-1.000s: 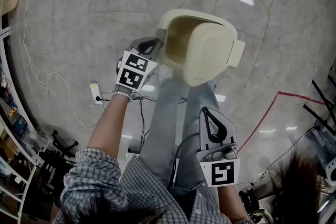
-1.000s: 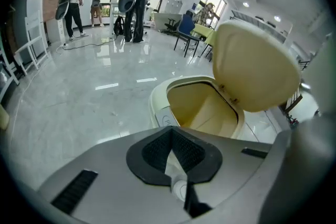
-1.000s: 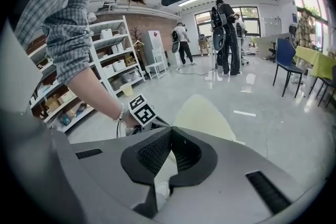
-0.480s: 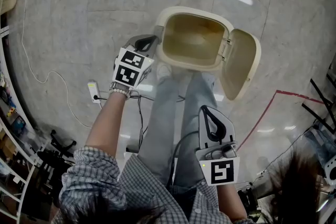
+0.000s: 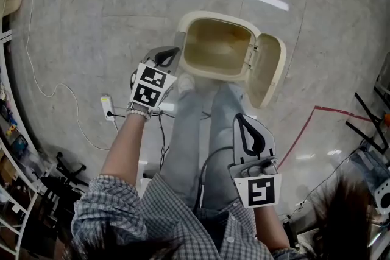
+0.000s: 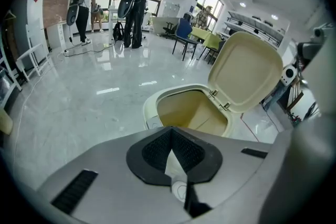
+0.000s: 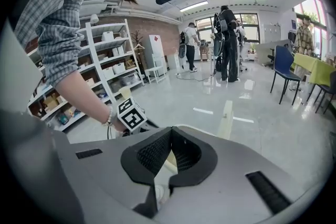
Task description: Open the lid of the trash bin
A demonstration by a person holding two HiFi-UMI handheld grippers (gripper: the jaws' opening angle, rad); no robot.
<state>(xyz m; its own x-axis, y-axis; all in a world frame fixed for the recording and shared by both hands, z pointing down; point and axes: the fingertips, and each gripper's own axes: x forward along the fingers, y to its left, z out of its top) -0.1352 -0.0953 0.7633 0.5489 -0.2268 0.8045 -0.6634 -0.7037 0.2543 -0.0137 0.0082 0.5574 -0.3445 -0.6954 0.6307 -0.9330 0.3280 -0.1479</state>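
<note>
Lid swung from half-raised to fully open, now standing beside trash bin; task judged complete. Left claw, right claw: both closed, empty.

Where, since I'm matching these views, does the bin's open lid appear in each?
Head view: lid right of centre, swung open.
Left gripper view: lid upper right, inner face showing.
Right gripper view: likely the thin cream strip right of centre, edge-on.
Shared landmark: trash bin hinged to it, head and left views.
</note>
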